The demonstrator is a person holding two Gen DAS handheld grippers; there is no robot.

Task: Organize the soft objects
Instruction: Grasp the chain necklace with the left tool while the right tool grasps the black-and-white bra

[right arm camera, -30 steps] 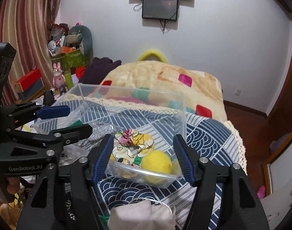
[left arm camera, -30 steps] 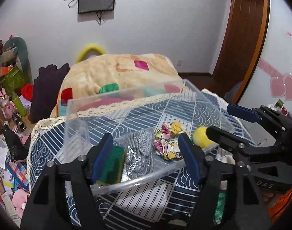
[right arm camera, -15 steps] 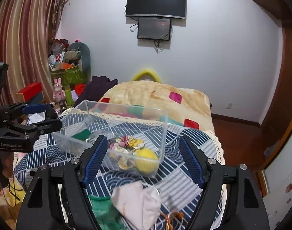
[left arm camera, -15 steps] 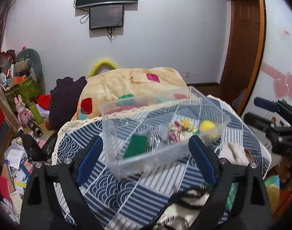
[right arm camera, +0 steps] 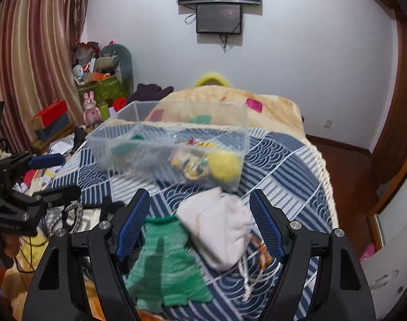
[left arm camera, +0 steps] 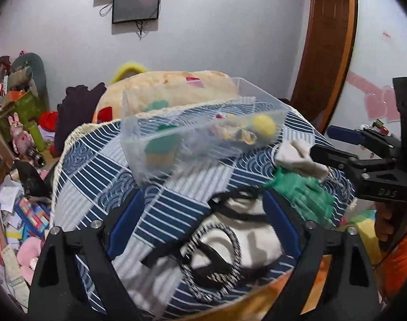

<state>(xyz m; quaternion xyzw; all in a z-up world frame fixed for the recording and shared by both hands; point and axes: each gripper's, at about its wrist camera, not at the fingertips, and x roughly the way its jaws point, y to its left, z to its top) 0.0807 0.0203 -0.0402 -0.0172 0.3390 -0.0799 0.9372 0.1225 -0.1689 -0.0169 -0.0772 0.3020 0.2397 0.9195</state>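
Your left gripper (left arm camera: 203, 222) is spread wide and holds nothing, hovering over a white bag with black straps (left arm camera: 238, 238) at the bottom centre. Your right gripper (right arm camera: 200, 224) is also wide open and empty above a green glove (right arm camera: 168, 264) and white cloth (right arm camera: 219, 227). The clear box (right arm camera: 139, 147), mid-frame, holds a yellow ball (right arm camera: 224, 165).

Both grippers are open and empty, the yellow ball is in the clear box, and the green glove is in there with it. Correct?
Not quite. The green glove lies outside the clear box, on the blue patterned cloth beside the white cloth, as the right wrist view shows. The rest stands.
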